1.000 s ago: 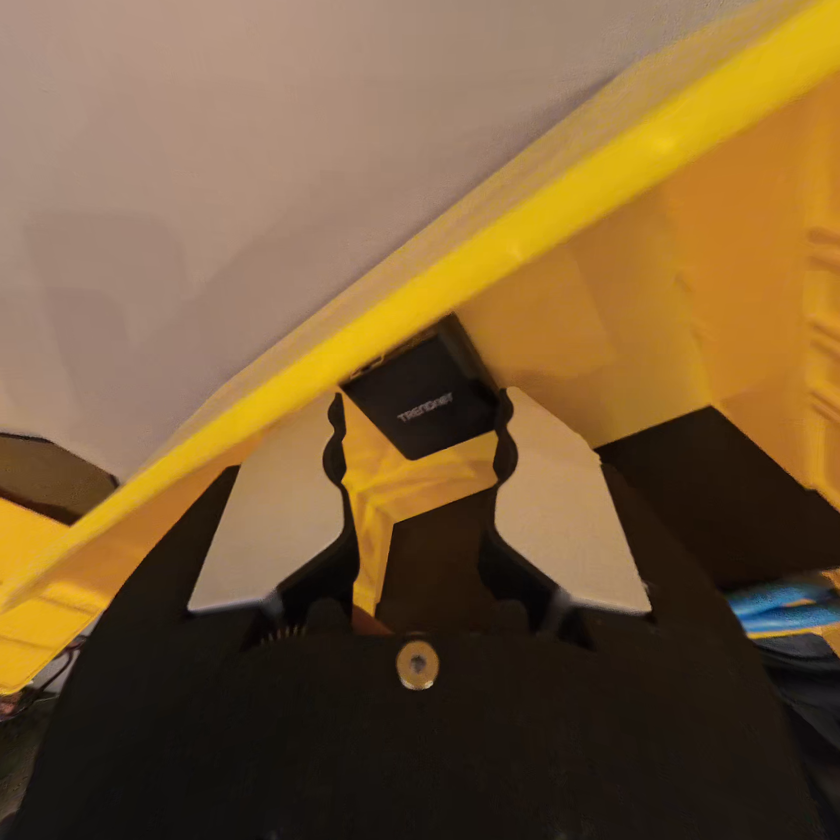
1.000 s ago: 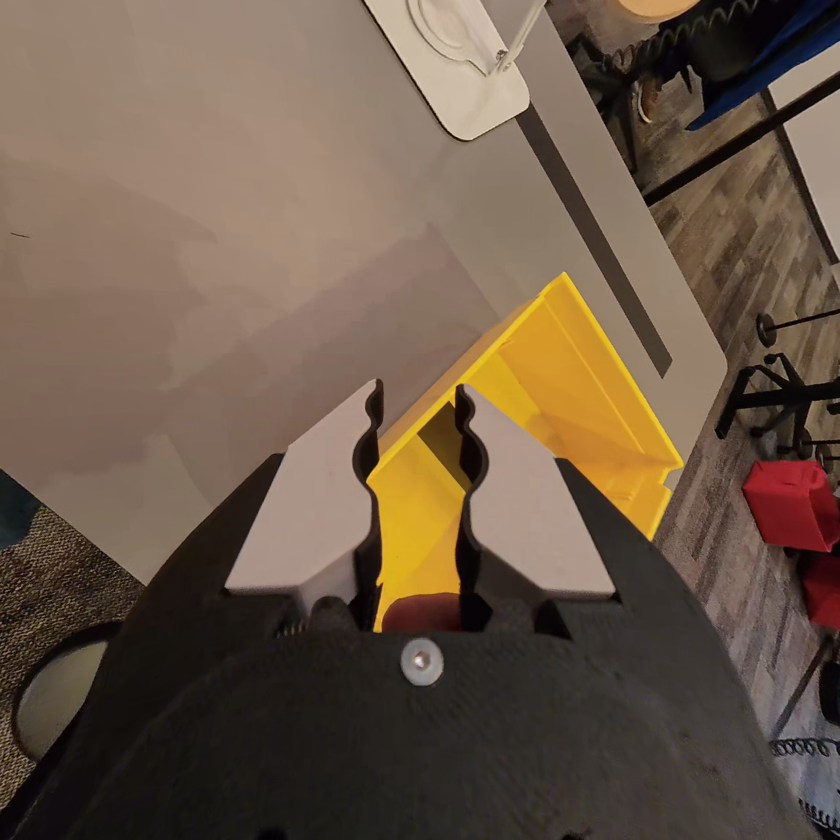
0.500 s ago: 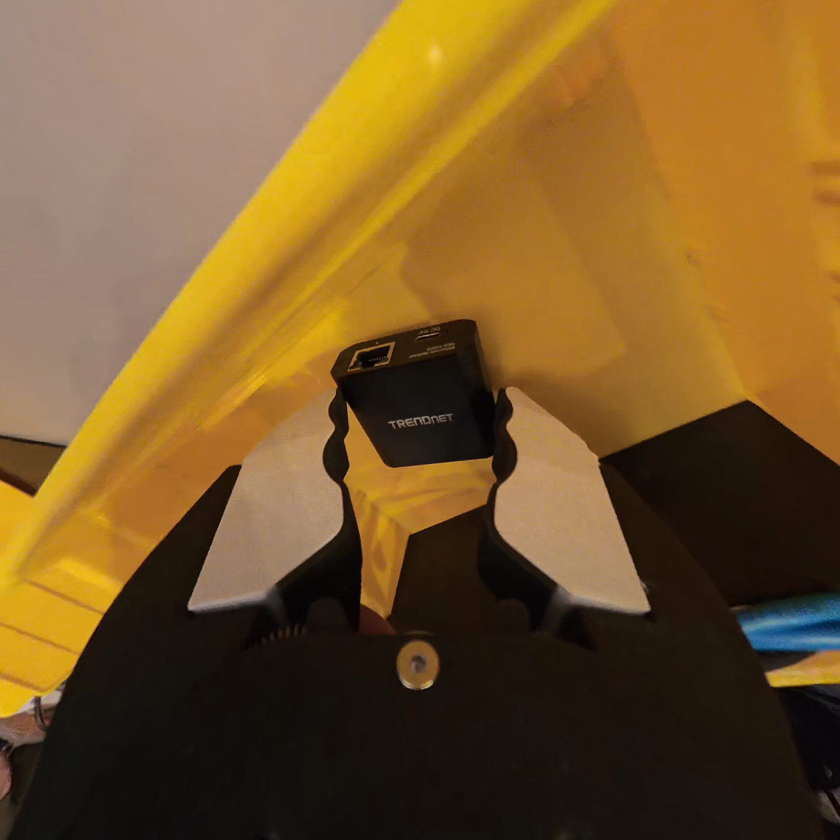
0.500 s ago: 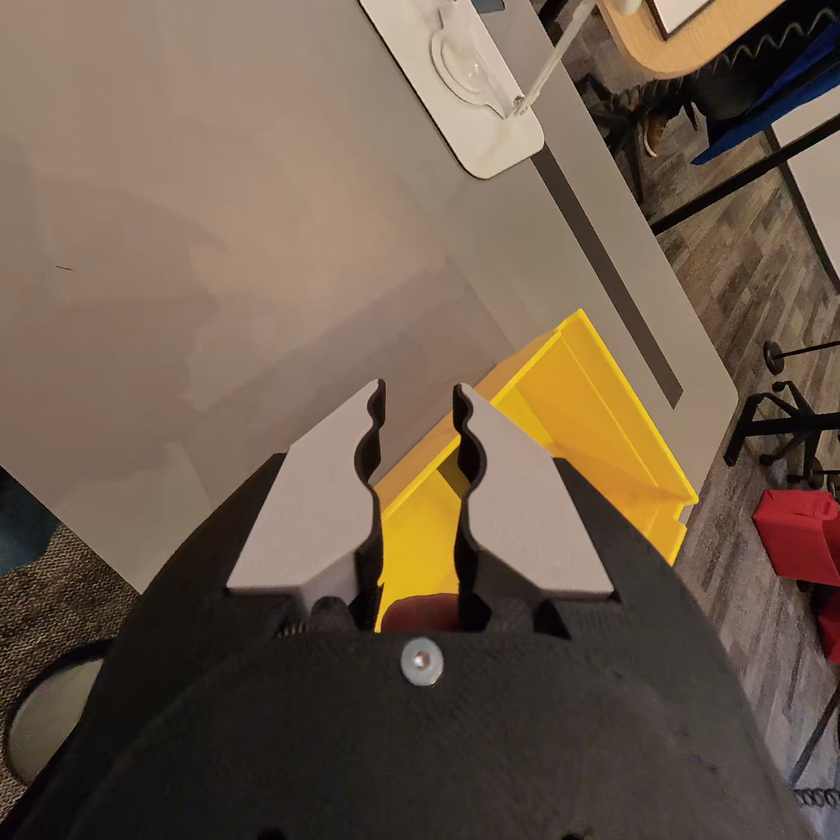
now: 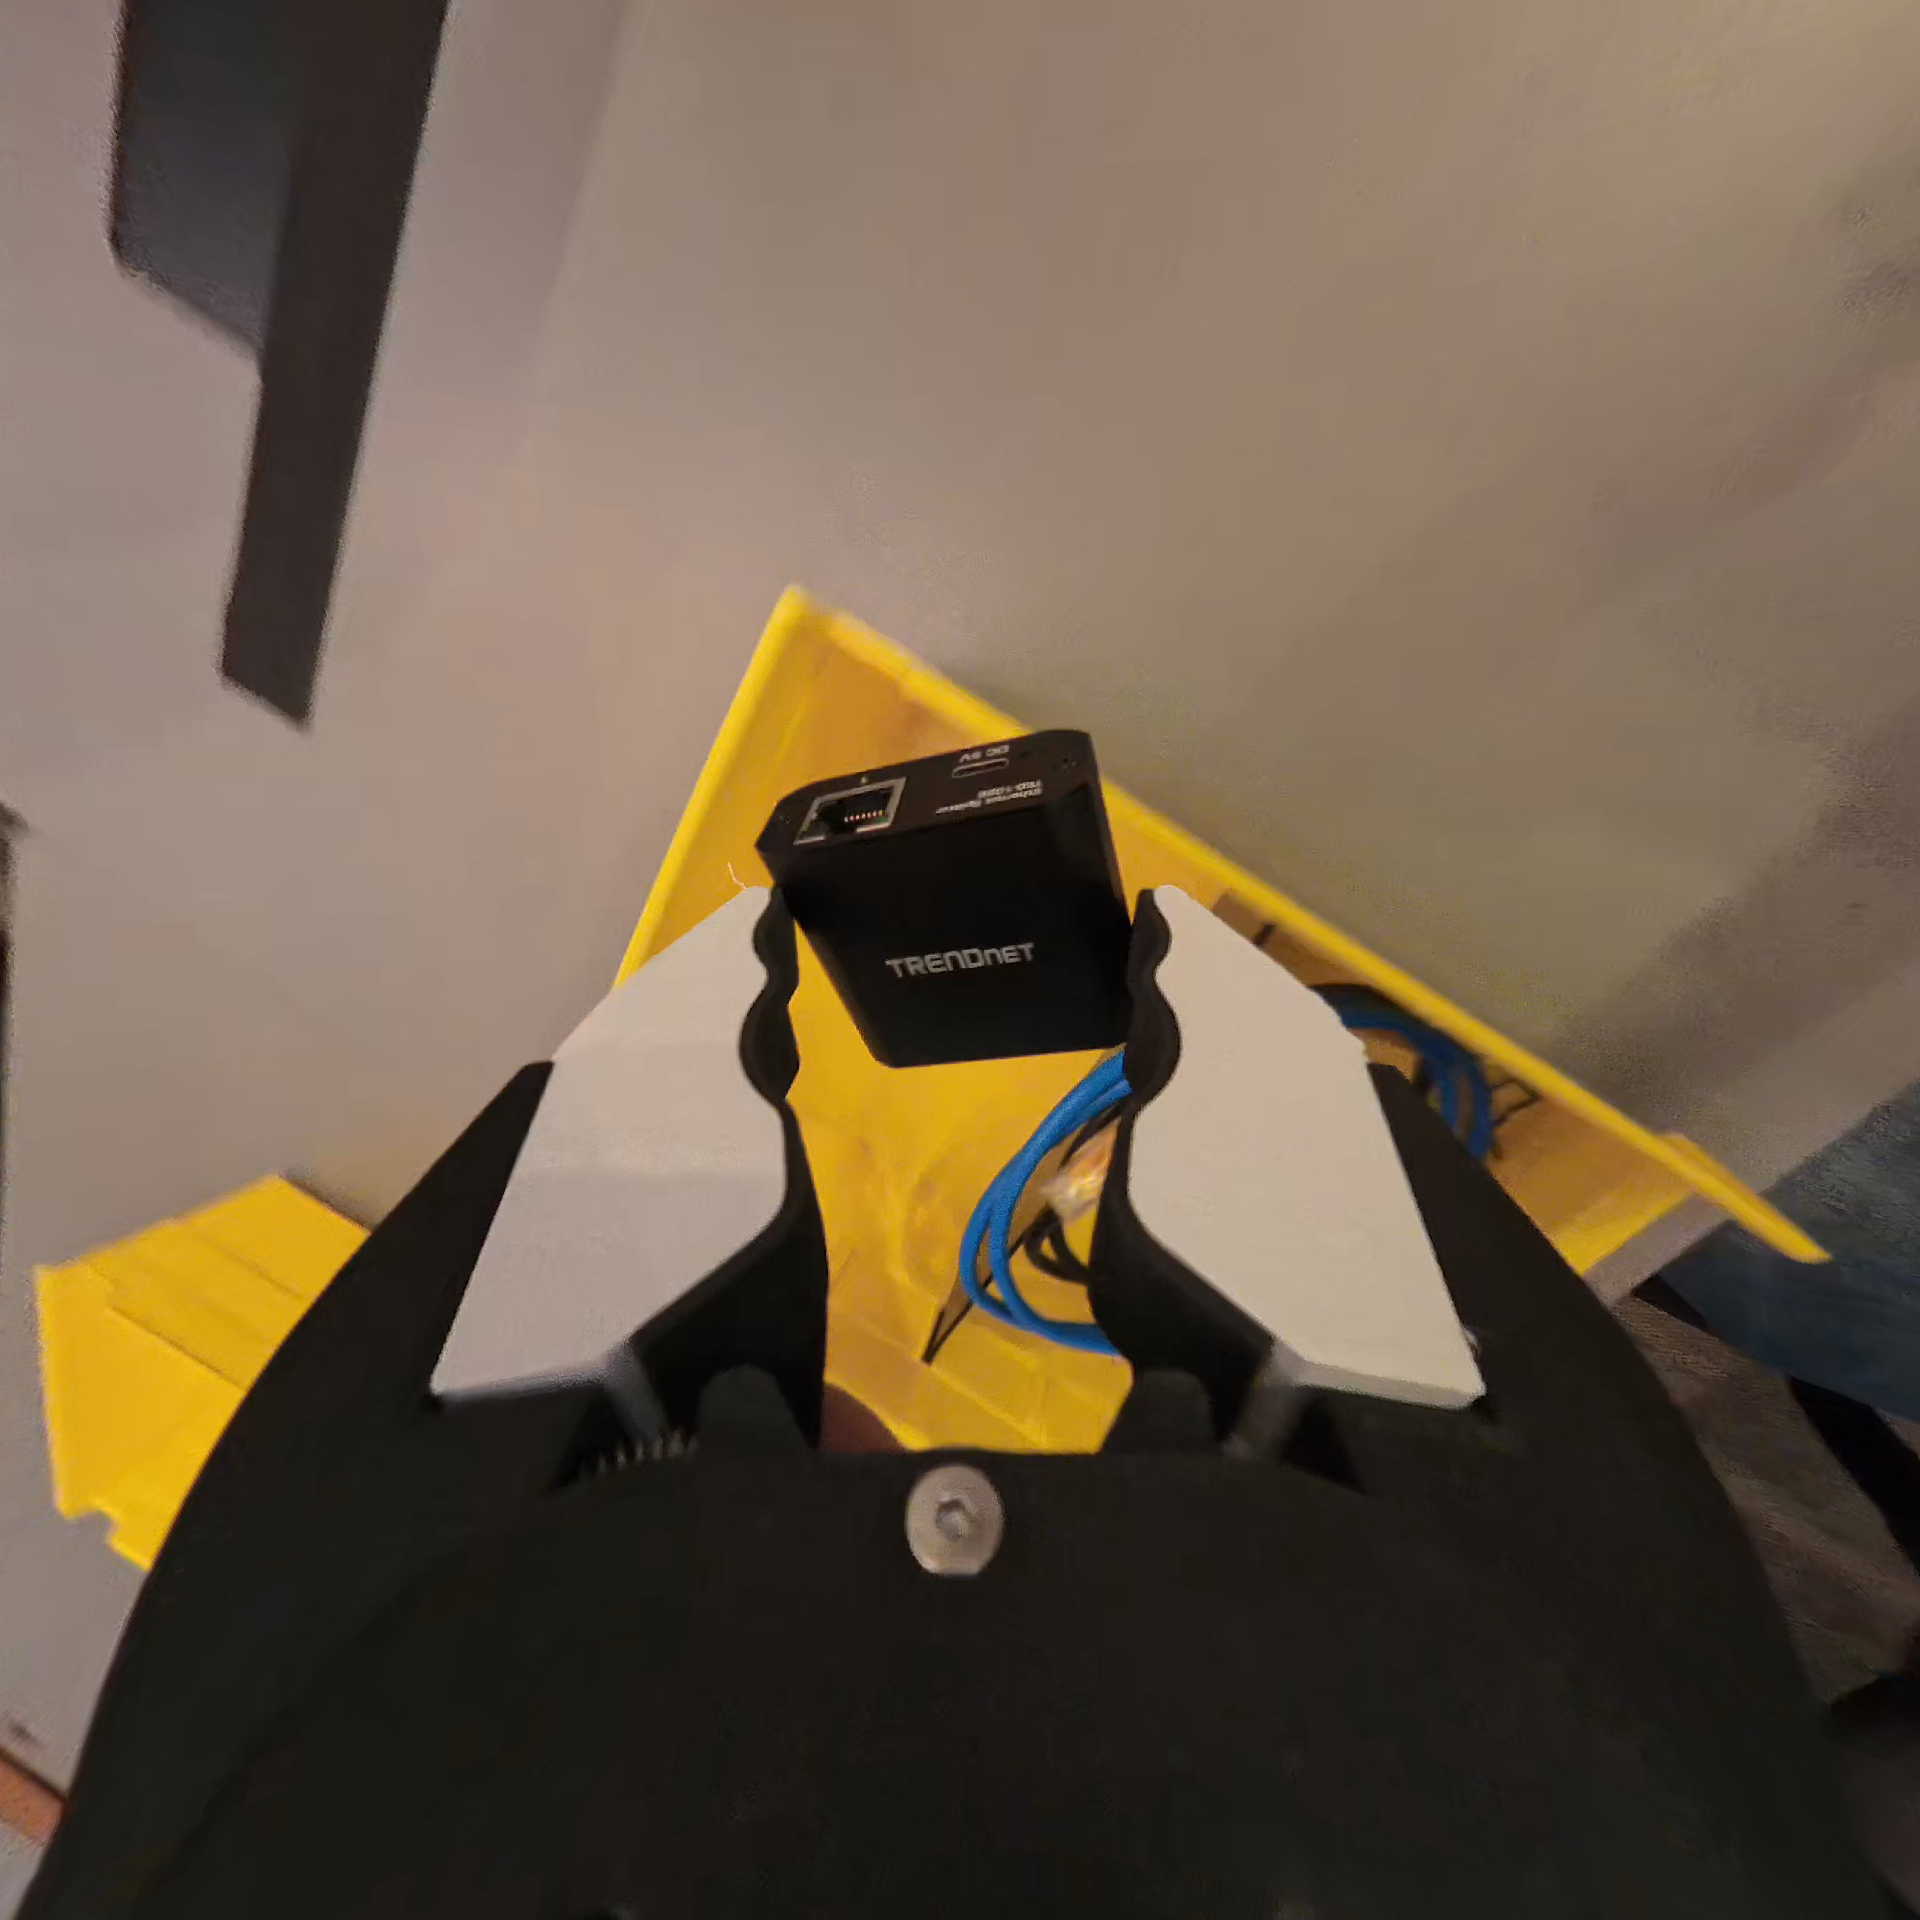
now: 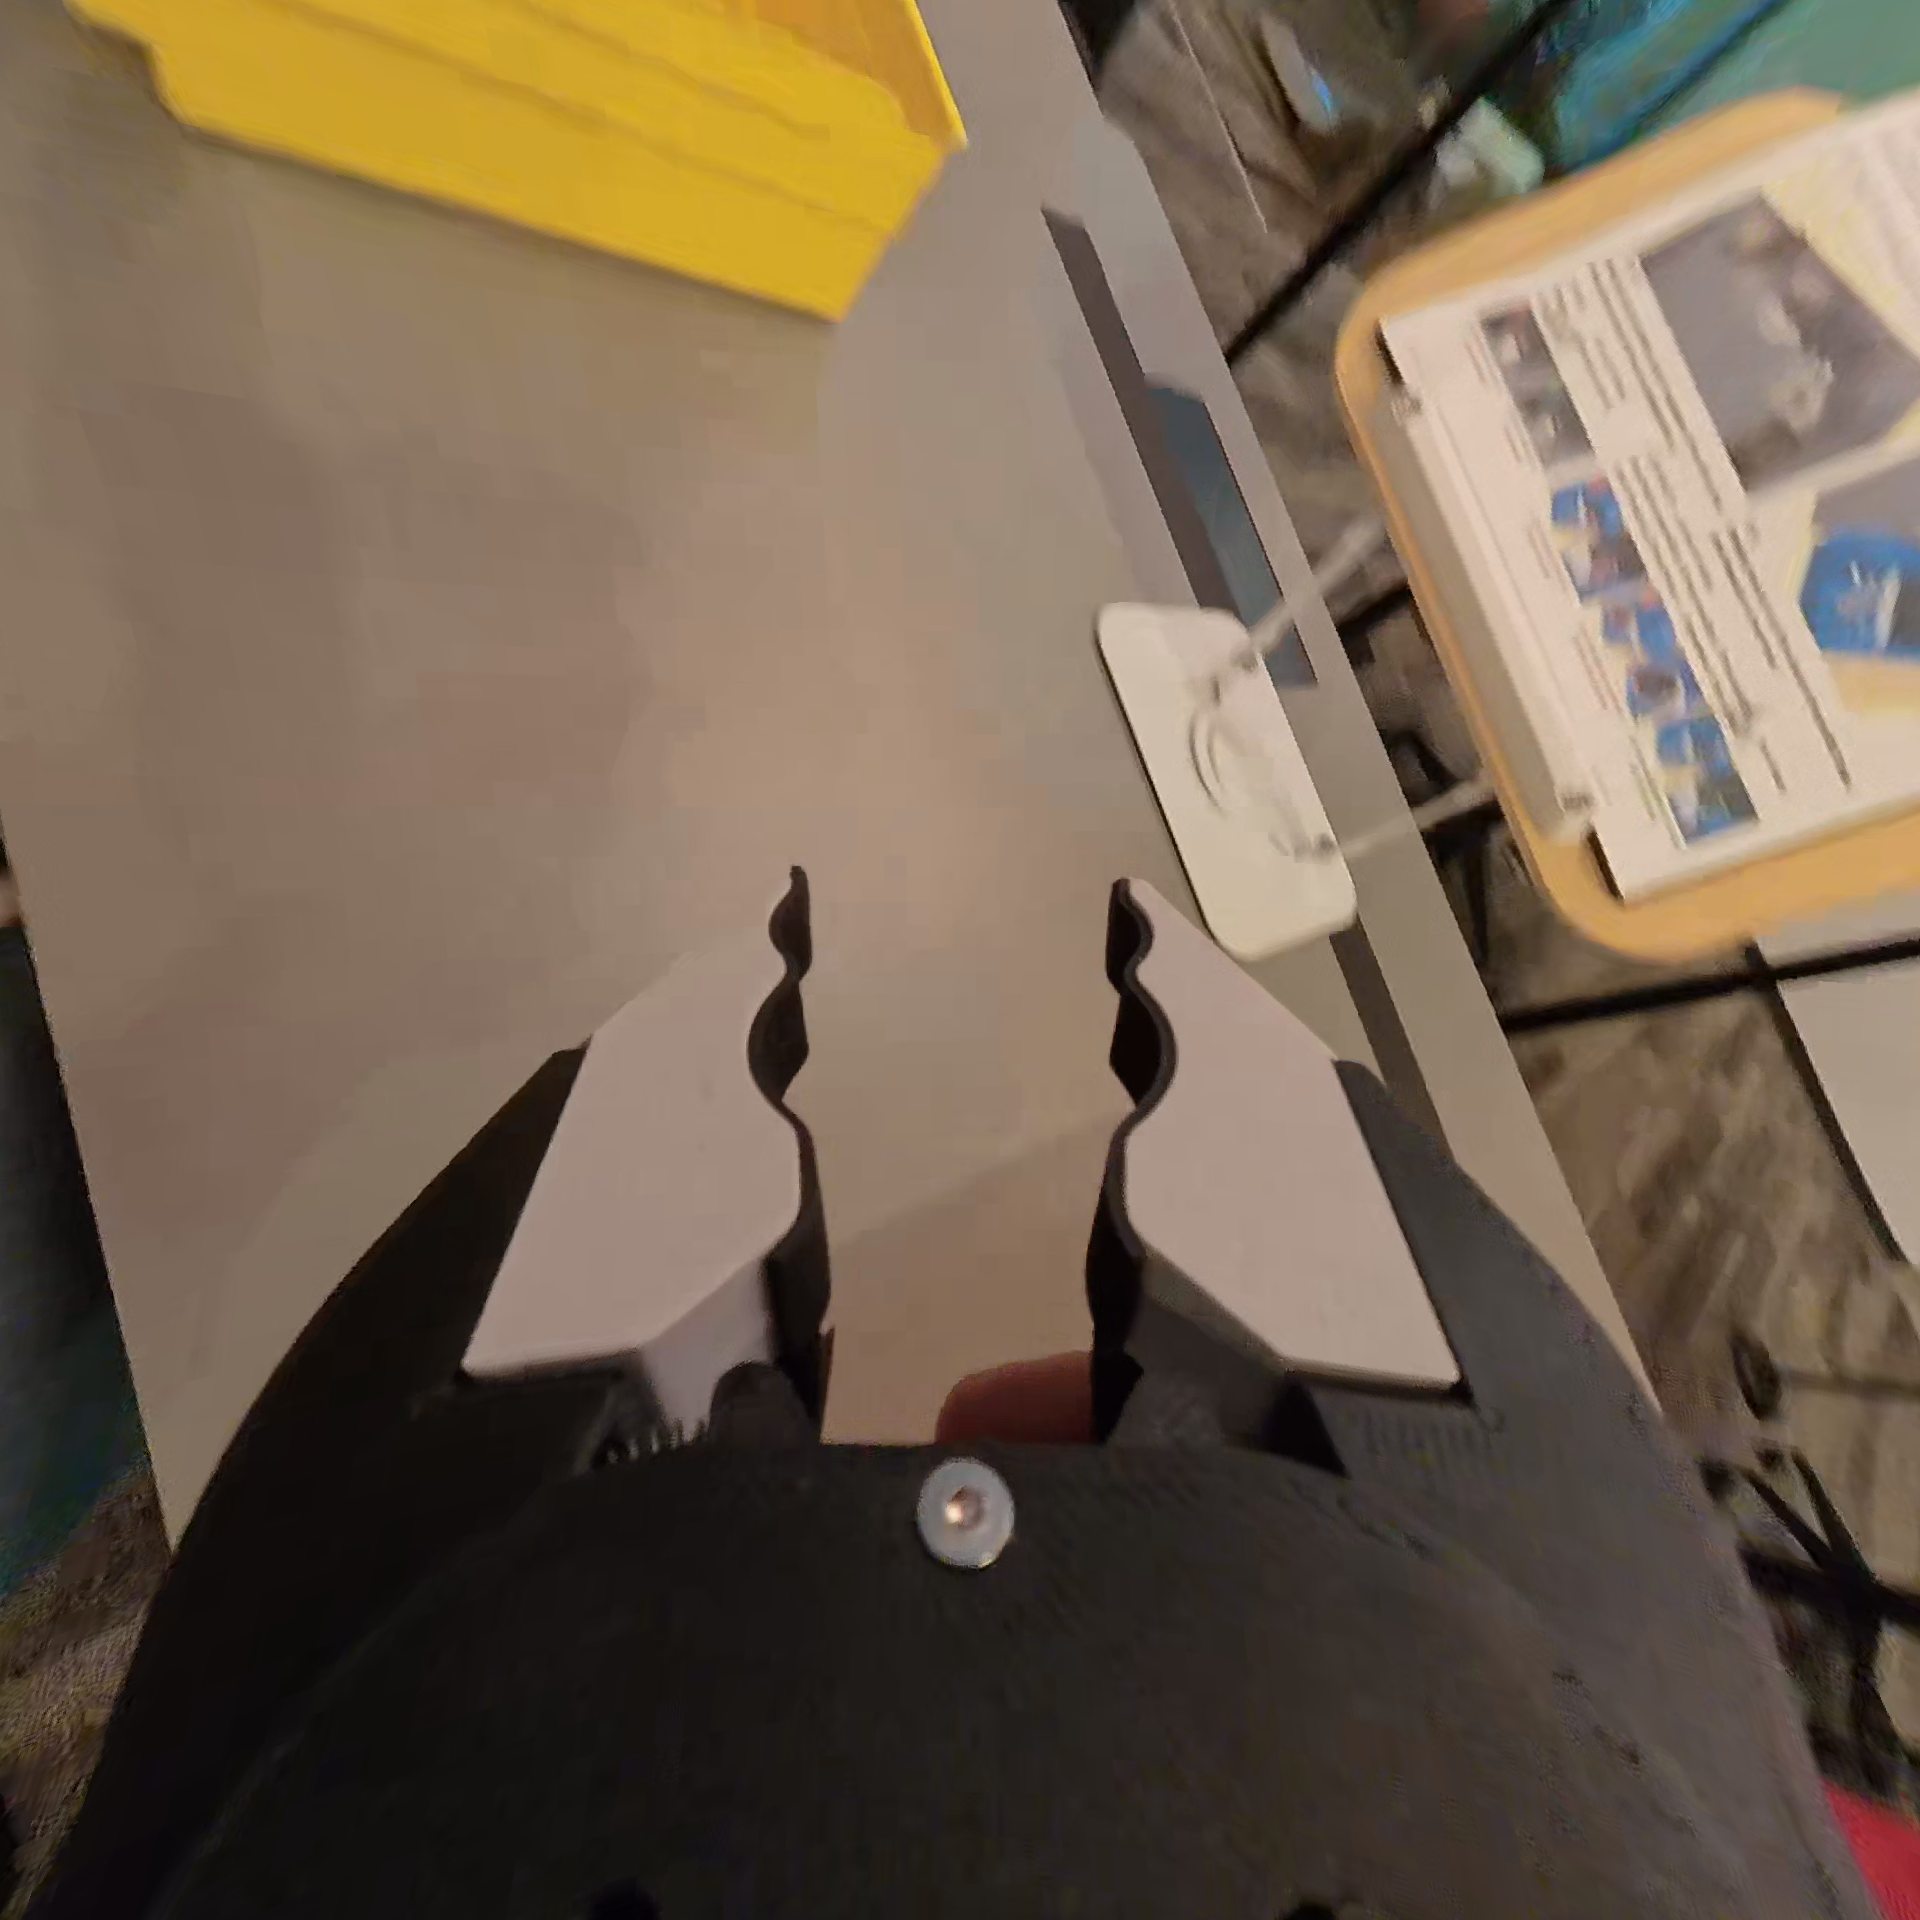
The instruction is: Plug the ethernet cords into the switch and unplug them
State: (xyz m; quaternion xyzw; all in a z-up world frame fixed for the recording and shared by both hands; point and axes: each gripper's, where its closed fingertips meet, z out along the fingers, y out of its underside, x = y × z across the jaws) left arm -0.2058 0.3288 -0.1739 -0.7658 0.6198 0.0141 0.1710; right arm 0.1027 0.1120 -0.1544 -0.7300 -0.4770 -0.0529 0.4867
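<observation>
My left gripper [image 5: 961,914] is shut on a small black switch [image 5: 956,904] and holds it in the air above a yellow bin [image 5: 904,1174]. The switch's port end faces away from me, with one ethernet port at its left. A coiled blue ethernet cord [image 5: 1023,1195] with a clear plug lies in the bin below the switch. My right gripper [image 6: 956,914] is open and empty above the grey table [image 6: 468,675]. The yellow bin [image 6: 582,135] shows at the top left of the right wrist view.
A second yellow bin part [image 5: 177,1361] lies at the lower left of the left wrist view. A white flat stand base [image 6: 1226,790] sits near the table's right edge. A wooden-rimmed table with printed sheets [image 6: 1662,520] stands beyond it. A dark strip [image 5: 301,343] runs across the table.
My left gripper has lifted the switch up out of the yellow bin. My right gripper has opened wider and swung away from the bin, over bare table.
</observation>
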